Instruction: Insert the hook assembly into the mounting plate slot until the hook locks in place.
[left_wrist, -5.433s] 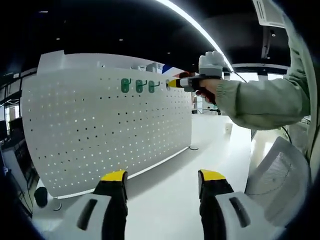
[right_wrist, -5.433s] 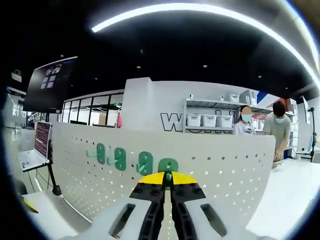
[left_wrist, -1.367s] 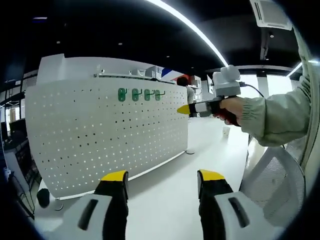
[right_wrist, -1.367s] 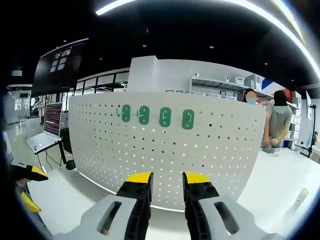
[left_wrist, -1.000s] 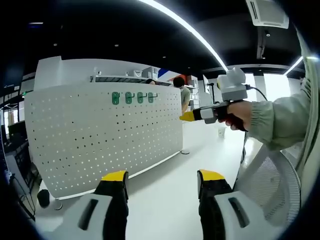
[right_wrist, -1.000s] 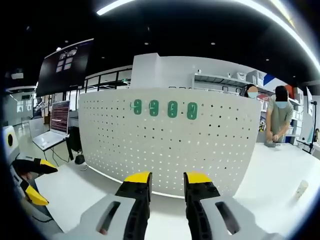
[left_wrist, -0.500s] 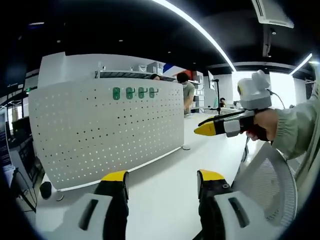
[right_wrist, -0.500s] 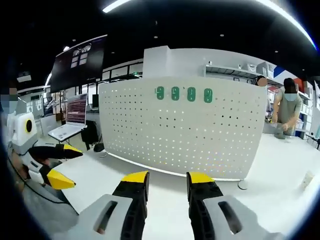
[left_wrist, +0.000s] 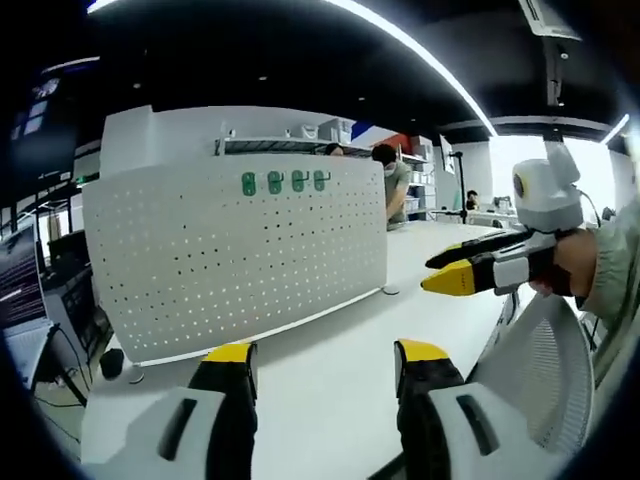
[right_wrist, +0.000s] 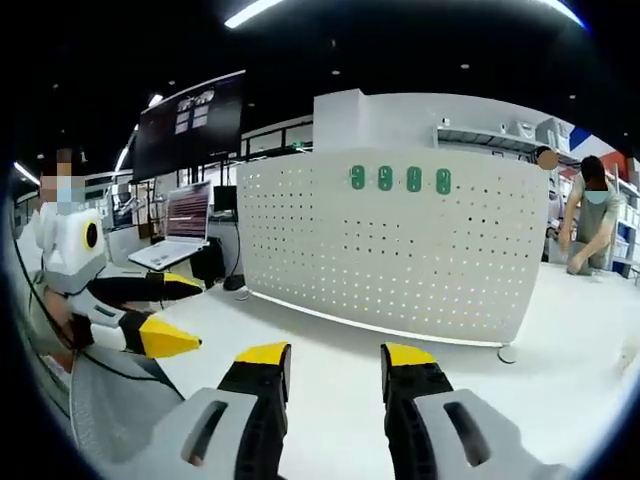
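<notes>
Both claws, left claw (left_wrist: 322, 362) and right claw (right_wrist: 326, 362), spread empty before the pegboard (right_wrist: 400, 255) bearing four green hooks (right_wrist: 399, 180).

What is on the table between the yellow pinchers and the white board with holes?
Nothing: in the right gripper view, bare white table stretches from the right gripper to the white perforated board.

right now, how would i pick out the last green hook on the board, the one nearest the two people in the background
Find the big white pegboard standing upright on the white table. Four green hooks sit in a row near its top edge. Yours is the end one, closest to the board's edge on the people's side, with a neighbour on one side only.
</notes>
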